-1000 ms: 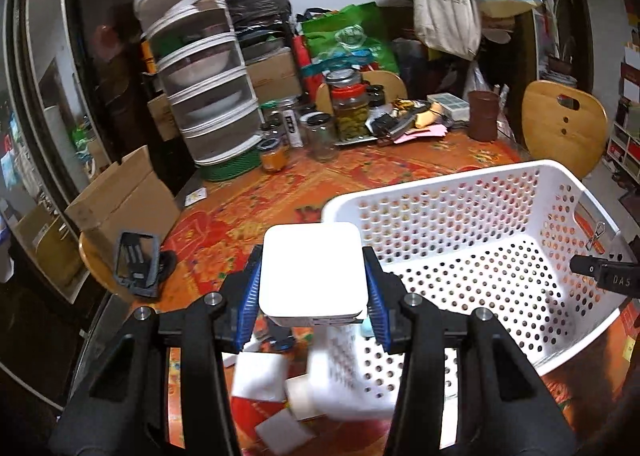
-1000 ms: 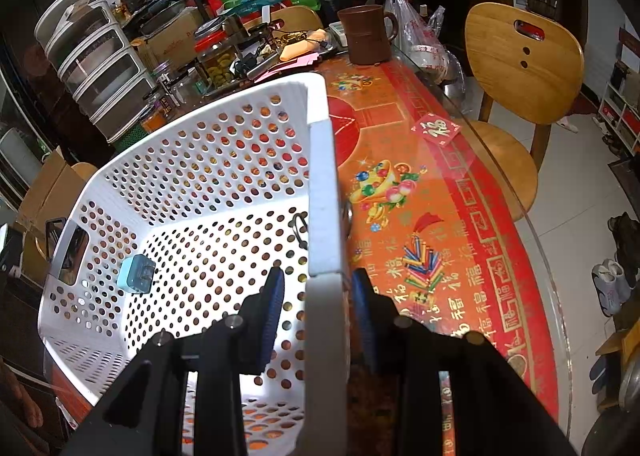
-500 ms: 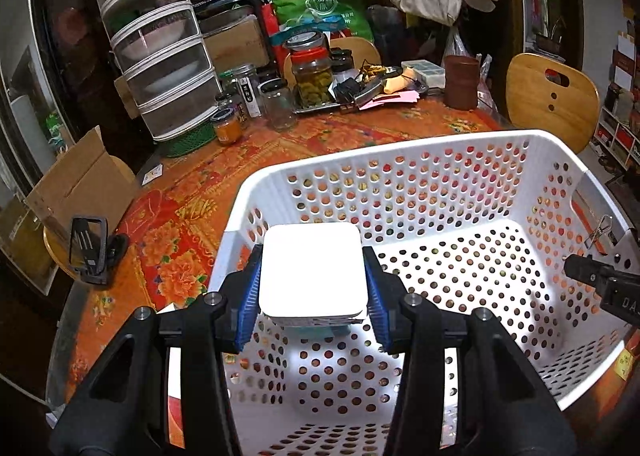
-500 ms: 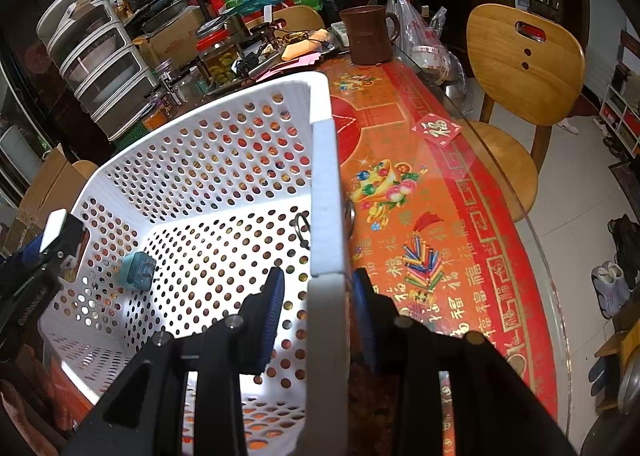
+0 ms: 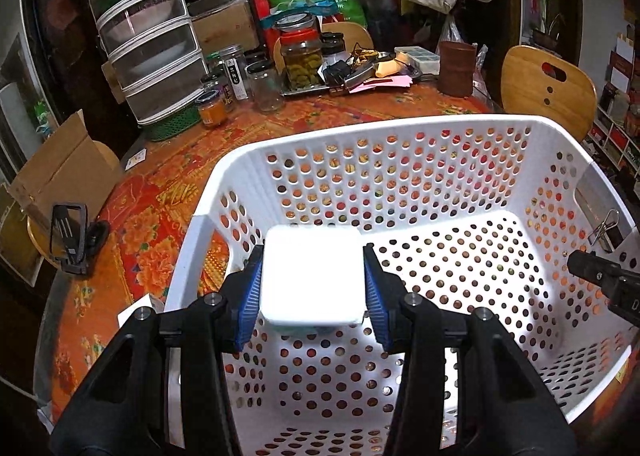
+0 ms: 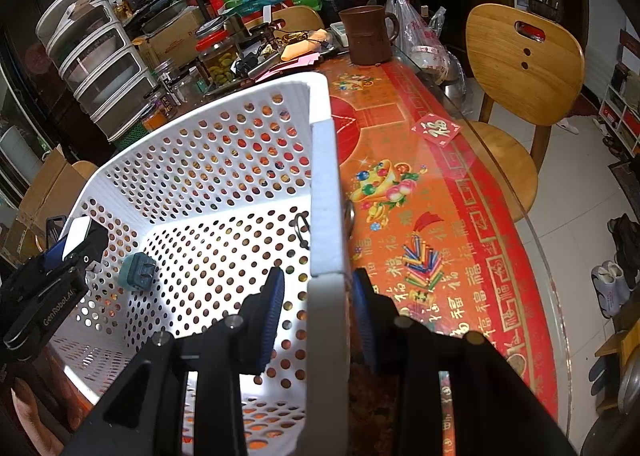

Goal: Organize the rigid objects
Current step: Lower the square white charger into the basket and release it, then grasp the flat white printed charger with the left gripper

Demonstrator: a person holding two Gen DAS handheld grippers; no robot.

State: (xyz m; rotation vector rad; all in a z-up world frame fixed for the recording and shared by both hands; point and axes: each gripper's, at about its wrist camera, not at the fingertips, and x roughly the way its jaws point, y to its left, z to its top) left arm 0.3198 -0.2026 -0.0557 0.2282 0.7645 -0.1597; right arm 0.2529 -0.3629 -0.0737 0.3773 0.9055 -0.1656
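A white perforated basket (image 5: 400,184) stands on the red patterned tablecloth. My left gripper (image 5: 313,288) is shut on a white square box (image 5: 312,276) and holds it inside the basket near its left wall. The left gripper and box also show in the right wrist view (image 6: 76,234). A teal block (image 6: 136,272) lies on the basket floor below it. My right gripper (image 6: 318,296) straddles the basket's right rim (image 6: 324,192), with its blue pads a little apart from the wall on each side.
At the table's far side stand stacked clear drawers (image 5: 148,56), glass jars (image 5: 300,56), a brown mug (image 5: 456,68) and a metal tray of clutter. A black phone stand (image 5: 72,236) and white boxes (image 5: 136,308) lie left of the basket. Wooden chairs (image 6: 520,68) stand to the right.
My left gripper has carried the white box from outside the basket's left wall over the rim and down inside it. The right gripper has stayed on the right rim.
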